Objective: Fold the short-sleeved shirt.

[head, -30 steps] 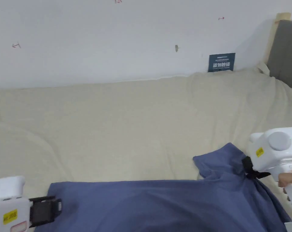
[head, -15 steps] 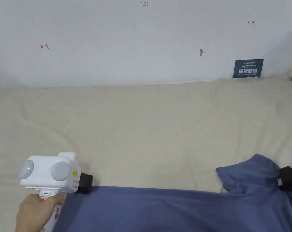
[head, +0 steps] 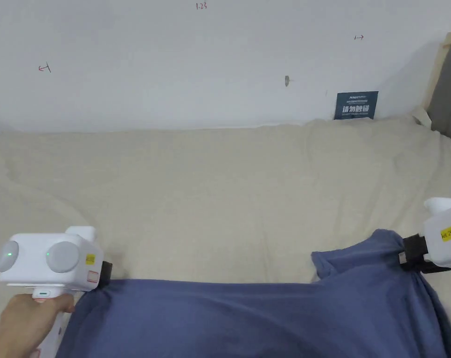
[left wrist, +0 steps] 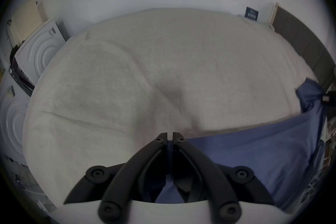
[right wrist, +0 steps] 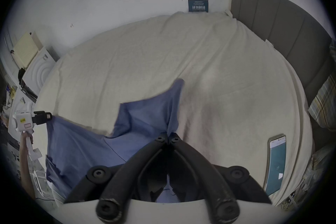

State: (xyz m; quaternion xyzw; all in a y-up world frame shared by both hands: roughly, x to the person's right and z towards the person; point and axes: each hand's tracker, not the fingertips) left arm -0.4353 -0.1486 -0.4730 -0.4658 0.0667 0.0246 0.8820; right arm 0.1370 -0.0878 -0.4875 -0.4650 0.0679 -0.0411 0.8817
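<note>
Blue shirt (head: 247,317) stretched across near edge of cream bed (head: 219,196), pulled taut btwn both tools. Left tool (left wrist: 169,134) pinched tight on shirt's left corner; right tool (right wrist: 168,135) clamped on fabric by the sleeve (head: 355,256), which flops onto bed. Phone (right wrist: 275,164) lies w/ screen up, far right.

I see a blue shirt (head: 247,317) stretched wide across the near edge of a cream bed, its top edge drawn into a nearly straight line and pinched at each end. One short sleeve (head: 350,261) stands up at the right end, flopping toward the middle with its open hem facing left. The cloth is plain and lightly creased; its lower part drops out of the head view, so I cannot tell how it hangs.
</note>
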